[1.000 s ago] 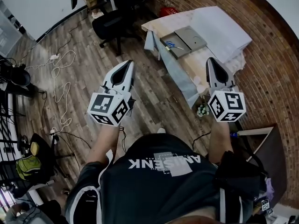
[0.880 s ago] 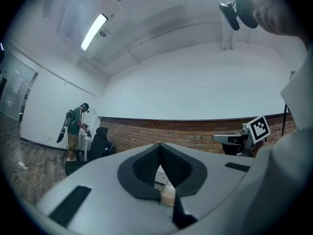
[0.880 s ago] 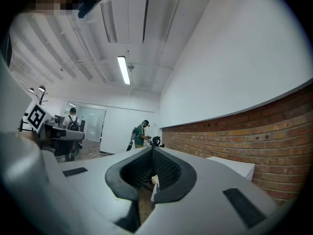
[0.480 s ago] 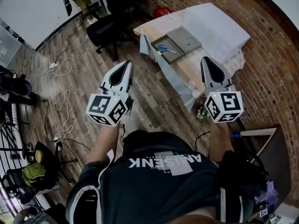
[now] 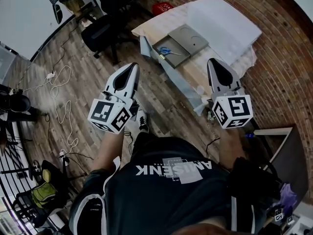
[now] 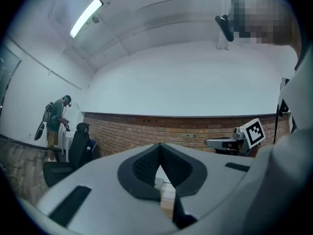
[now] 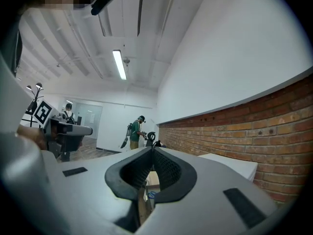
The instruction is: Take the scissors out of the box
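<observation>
An open grey box [image 5: 188, 38] lies on a wooden table [image 5: 198, 72] against the brick wall. Blue-handled scissors [image 5: 165, 51] rest in the box's left half. Both grippers are held level in the air, short of the table. My left gripper [image 5: 130, 69] is over the wooden floor, left of the table, shut and empty, as the left gripper view [image 6: 160, 146] also shows. My right gripper [image 5: 213, 62] hangs by the table's near end, shut with nothing in it [image 7: 153, 148]. A speck of blue, perhaps the scissors [image 7: 152, 195], shows through its jaw gap.
A white sheet [image 5: 225, 21] covers the table's far side. A black office chair [image 5: 98, 26] stands left of the table, and cables [image 5: 61, 99] trail over the floor. The brick wall [image 5: 279, 62] runs along the right. Another person [image 6: 56, 126] stands far off.
The person has stepped toward the table, carrying both grippers forward; a shoe now shows below the left gripper. Both grippers stay shut and empty.
</observation>
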`<move>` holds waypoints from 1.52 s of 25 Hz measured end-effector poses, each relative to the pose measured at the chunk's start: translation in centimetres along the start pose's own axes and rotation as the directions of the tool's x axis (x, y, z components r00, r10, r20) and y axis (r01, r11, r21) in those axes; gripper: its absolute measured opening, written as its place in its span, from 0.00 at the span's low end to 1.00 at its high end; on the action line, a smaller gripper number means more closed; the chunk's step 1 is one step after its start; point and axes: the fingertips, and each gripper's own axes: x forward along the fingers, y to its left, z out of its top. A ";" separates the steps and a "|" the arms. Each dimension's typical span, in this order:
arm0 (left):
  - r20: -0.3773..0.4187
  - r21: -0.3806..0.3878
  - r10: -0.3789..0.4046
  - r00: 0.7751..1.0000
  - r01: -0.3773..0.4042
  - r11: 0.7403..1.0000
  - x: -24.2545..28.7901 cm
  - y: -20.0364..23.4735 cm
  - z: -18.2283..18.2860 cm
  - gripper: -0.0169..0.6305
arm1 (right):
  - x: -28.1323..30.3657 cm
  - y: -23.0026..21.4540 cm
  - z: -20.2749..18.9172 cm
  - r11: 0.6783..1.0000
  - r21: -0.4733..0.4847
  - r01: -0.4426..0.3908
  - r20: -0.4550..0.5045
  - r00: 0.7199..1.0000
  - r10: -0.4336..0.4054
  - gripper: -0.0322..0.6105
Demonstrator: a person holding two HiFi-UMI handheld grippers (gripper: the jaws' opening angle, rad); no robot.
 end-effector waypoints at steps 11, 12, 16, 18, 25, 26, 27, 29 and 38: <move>-0.030 -0.052 -0.105 0.994 0.103 0.993 7.7 10.0 -0.8 0.04 | 9.3 0.2 0.0 0.995 -0.040 0.090 -0.056 0.994 -0.092 0.12; -0.032 -0.051 -0.112 0.993 0.111 0.993 8.4 10.8 -0.8 0.04 | 10.2 0.3 -0.1 0.995 -0.042 0.094 -0.065 0.993 -0.096 0.12; -0.042 -0.060 -0.135 0.990 0.133 0.989 11.0 13.8 -1.2 0.04 | 13.4 0.1 -0.6 0.992 -0.047 0.116 -0.088 0.989 -0.119 0.12; -0.050 -0.070 -0.145 0.988 0.142 0.987 11.9 15.0 -1.6 0.04 | 14.7 0.1 -0.7 0.991 -0.049 0.122 -0.096 0.987 -0.126 0.12; -0.085 -0.074 -0.183 0.979 0.177 0.981 14.2 18.7 -2.7 0.05 | 18.7 0.4 -1.7 0.988 -0.042 0.146 -0.121 0.981 -0.150 0.12; -0.087 -0.071 -0.188 0.978 0.182 0.981 14.3 19.3 -2.7 0.04 | 19.3 0.7 -1.7 0.988 -0.042 0.147 -0.122 0.981 -0.151 0.12; -0.090 -0.070 -0.193 0.977 0.187 0.980 14.4 19.9 -2.7 0.05 | 20.0 0.9 -1.7 0.988 -0.044 0.149 -0.123 0.981 -0.153 0.12; -0.099 -0.076 -0.207 0.973 0.200 0.977 14.7 21.1 -3.1 0.05 | 21.2 1.3 -2.0 0.987 -0.047 0.152 -0.130 0.979 -0.157 0.12; -0.128 -0.094 -0.279 0.952 0.268 0.959 16.0 26.4 -5.3 0.05 | 26.7 2.7 -3.7 0.974 -0.072 0.215 -0.192 0.955 -0.225 0.12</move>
